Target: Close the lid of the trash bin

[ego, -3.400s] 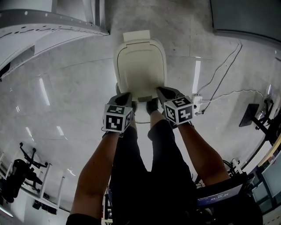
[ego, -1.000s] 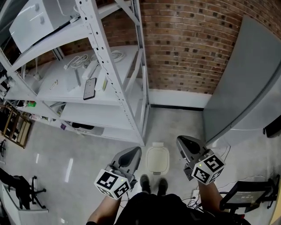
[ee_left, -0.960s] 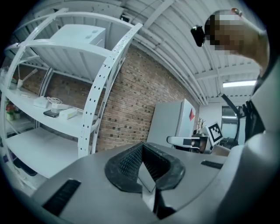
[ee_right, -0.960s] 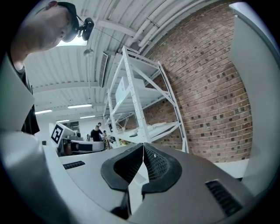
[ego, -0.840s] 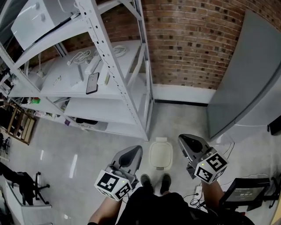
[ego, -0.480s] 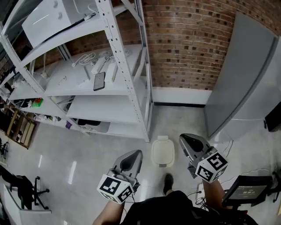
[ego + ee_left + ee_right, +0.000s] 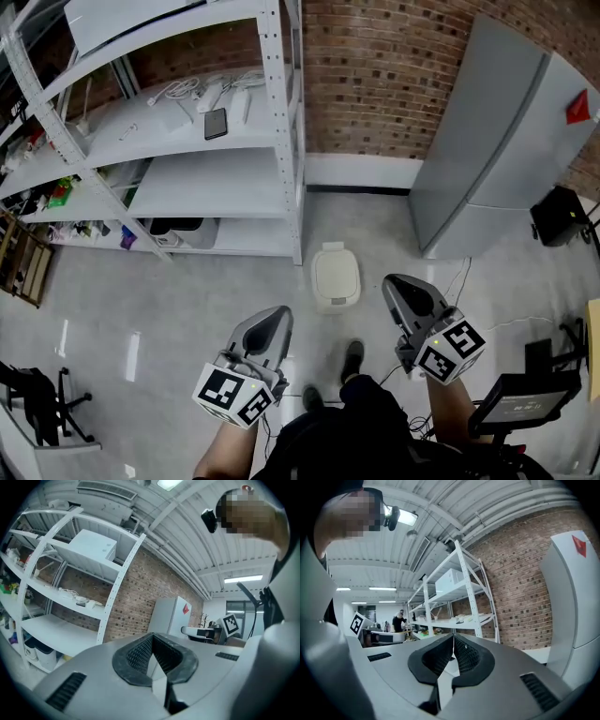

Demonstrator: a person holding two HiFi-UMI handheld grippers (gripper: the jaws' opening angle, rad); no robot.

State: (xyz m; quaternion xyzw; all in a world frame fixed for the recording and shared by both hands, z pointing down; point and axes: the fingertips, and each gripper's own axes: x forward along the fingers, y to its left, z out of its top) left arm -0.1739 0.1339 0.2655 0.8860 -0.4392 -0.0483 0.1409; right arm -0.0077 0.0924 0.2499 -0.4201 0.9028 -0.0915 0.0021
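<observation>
head view. left gripper [image 7: 269, 328]: jaws pressed together, nothing held. right gripper [image 7: 405, 292]: same. trash bin [image 7: 336, 278]: on the floor ahead, between both grippers, right one marginally nearer; long axis toward the brick wall [image 7: 375, 75], beside the shelving unit [image 7: 281, 141] corner post. lid seemingly down flat already; contents hidden.

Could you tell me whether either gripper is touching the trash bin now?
No, the left gripper and right gripper are both apart from the trash bin.
</observation>
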